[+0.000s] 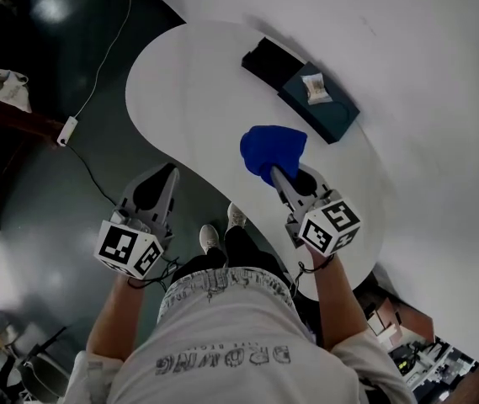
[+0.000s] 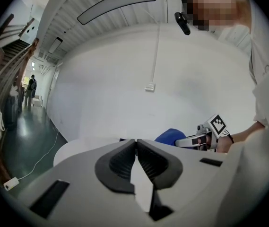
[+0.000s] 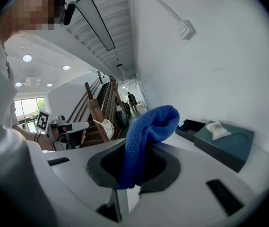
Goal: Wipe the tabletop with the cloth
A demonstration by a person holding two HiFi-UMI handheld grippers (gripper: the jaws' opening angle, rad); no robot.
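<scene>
Right gripper (image 1: 276,175) clamped the cloth (image 1: 271,147) over the white table (image 1: 190,78) at centre; left gripper (image 1: 171,170), jaws together, hung over dark floor (image 1: 50,188).

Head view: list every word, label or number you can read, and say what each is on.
"DRAWING": printed large on the person's white shirt, upside down to this camera.
Smaller line next to it: too small to read.
Waistband print: too blurred to read.
Marker cubes: square patterns only, no letters.
</scene>
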